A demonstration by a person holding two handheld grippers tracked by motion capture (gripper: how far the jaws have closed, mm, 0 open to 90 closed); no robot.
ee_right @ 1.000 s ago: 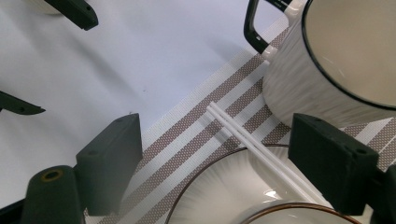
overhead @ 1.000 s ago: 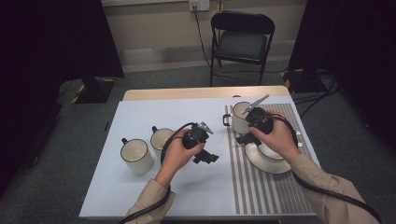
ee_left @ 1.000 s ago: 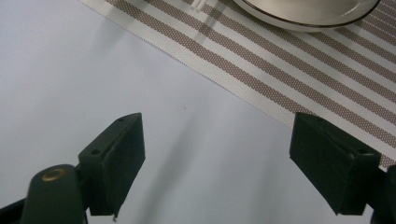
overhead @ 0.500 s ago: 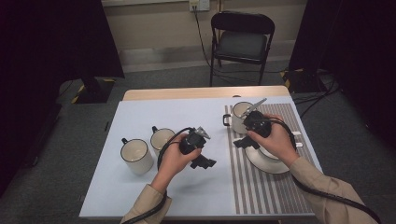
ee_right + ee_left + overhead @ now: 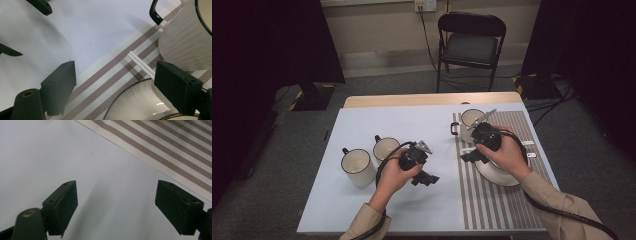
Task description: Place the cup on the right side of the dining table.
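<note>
Up close, white chopsticks (image 5: 141,65) lie between mug (image 5: 185,37) and plate (image 5: 135,105).

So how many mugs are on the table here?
3. Two stand side by side on the pale blue cloth at left: one nearer the left edge, one just right of it. The third stands on the striped mat, behind the plate.

Tan sleeves (image 5: 562,210) are worn on both forearms. Each black gripper (image 5: 424,177) is fitted with blocky jaws, a brass-coloured screw (image 5: 29,213), a grey three-cornered plate (image 5: 424,146) and a thick black cable (image 5: 557,212).
</note>
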